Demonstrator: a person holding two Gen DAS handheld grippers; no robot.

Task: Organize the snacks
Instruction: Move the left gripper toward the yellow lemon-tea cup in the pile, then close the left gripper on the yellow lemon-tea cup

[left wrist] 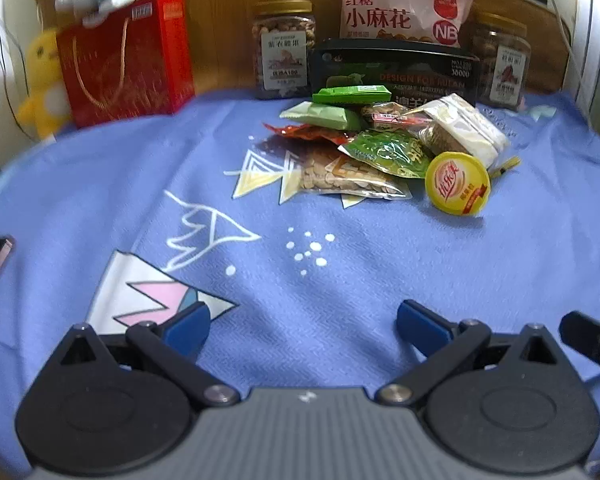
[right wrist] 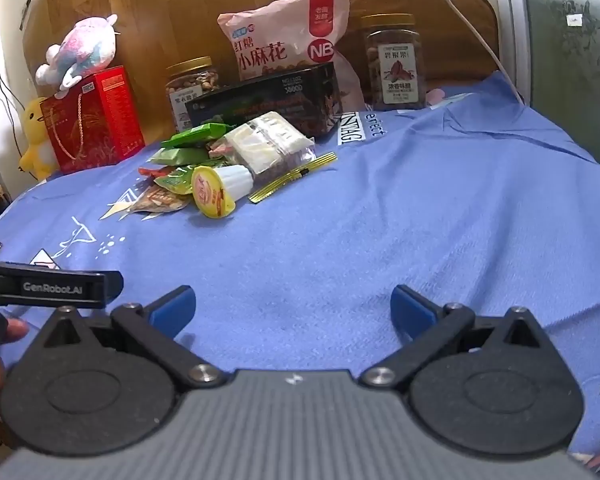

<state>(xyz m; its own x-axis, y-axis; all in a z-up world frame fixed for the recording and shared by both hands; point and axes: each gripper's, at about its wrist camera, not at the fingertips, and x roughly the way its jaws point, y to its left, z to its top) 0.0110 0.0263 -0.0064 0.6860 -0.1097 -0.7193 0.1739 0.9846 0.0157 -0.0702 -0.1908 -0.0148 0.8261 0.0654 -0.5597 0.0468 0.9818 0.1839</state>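
Both tools hang low over the blue cloth (right wrist: 380,220) on the tabletop: the left tool (left wrist: 302,326) has its blue fingers spread wide with nothing between them, and the right tool (right wrist: 292,308) is just as wide open and empty. The loose snack packets (left wrist: 364,152) lie heaped well ahead of both, a yellow-lidded cup (left wrist: 457,183) on its side at the heap's near edge. Behind the heap stand a black box (left wrist: 396,70), a pink twist-snack bag (left wrist: 400,4), two nut jars (left wrist: 283,48) and a red gift box (left wrist: 128,60).
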